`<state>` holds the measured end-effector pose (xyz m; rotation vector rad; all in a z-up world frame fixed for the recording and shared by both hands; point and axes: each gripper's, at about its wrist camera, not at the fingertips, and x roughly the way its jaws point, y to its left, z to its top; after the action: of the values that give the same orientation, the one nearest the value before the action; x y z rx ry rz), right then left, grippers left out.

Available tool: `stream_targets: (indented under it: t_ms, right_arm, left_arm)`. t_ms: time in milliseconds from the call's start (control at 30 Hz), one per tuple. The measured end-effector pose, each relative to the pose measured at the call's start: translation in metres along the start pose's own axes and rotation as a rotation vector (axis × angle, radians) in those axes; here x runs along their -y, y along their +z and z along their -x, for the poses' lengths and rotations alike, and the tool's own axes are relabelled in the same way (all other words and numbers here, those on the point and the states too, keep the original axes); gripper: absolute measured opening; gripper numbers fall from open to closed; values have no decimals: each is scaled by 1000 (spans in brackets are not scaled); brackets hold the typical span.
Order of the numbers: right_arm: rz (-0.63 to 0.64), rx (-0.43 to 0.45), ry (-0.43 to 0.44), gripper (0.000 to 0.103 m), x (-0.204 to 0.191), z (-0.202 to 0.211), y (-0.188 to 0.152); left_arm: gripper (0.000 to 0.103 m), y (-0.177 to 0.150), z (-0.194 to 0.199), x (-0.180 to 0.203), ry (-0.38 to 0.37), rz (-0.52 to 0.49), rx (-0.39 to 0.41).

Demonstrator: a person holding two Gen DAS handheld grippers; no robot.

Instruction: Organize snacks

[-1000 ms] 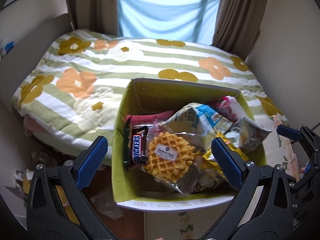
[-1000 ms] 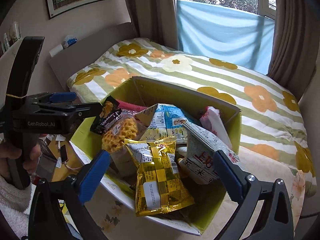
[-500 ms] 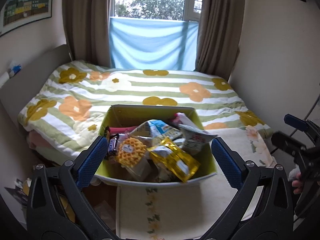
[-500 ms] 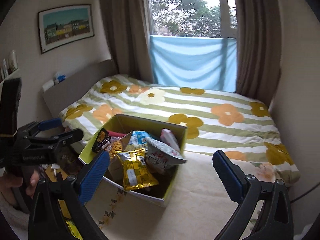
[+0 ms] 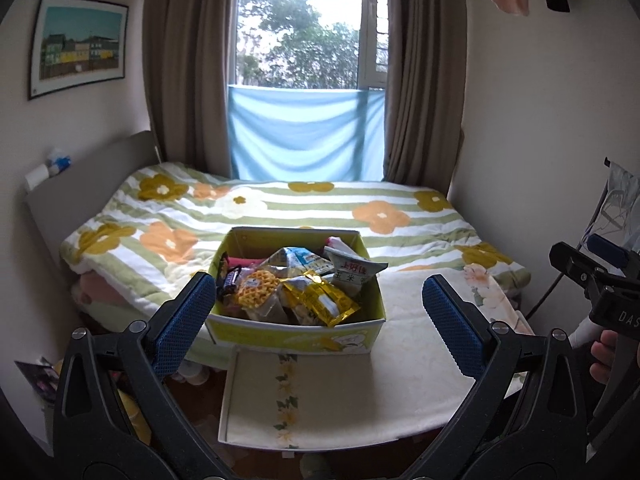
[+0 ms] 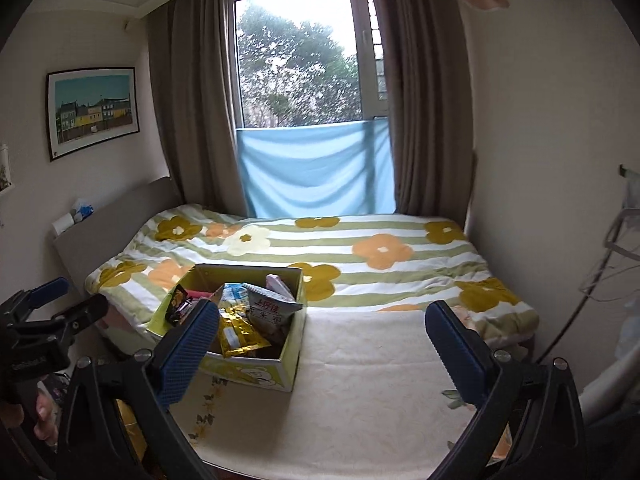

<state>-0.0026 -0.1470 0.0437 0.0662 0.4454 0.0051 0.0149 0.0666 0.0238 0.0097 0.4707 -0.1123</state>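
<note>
A yellow-green cardboard box (image 5: 296,334) stands on the cream blanket at the foot of the bed, heaped with snacks. On top lie a waffle pack (image 5: 256,294), a gold packet (image 5: 320,300), a white packet with red characters (image 5: 352,272) and a Snickers bar (image 5: 229,279). My left gripper (image 5: 317,292) hangs open and empty, well back from the box and in line with it. In the right wrist view the box (image 6: 256,376) sits left of centre. My right gripper (image 6: 321,312) is open and empty above the bare blanket to the box's right.
The bed's flowered striped quilt (image 5: 304,208) lies behind the box, and the cream blanket (image 6: 380,380) spreads in front and to the right. A grey headboard (image 5: 88,176) is at the left, with floor clutter (image 5: 40,376) below. A wire rack and cable (image 6: 600,272) stand by the right wall.
Both grippers have drawn back and risen from just over the box, so it now looks small and far. Both stay open and empty. The snacks have not moved.
</note>
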Motion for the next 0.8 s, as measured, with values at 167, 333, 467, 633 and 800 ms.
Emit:
stream_targets:
  t_ms: [167, 333, 467, 633, 800]
  right_arm:
    - [10, 7, -30, 102, -3, 14, -12]
    - [9, 19, -43, 102, -5, 20, -15]
    - [9, 22, -57, 102, -3, 19, -13]
    - [6, 24, -68, 102, -4, 18, -15]
    - [3, 21, -70, 102, -3, 14, -15]
  left_arm:
    - [103, -10, 13, 1, 9, 0, 5]
    - [103, -13, 20, 4, 2, 2, 10]
    - [103, -13, 20, 7, 1, -3, 13]
    - [103, -9, 14, 7, 4, -6, 14]
    - [103, -8, 9, 10, 5, -9, 13]
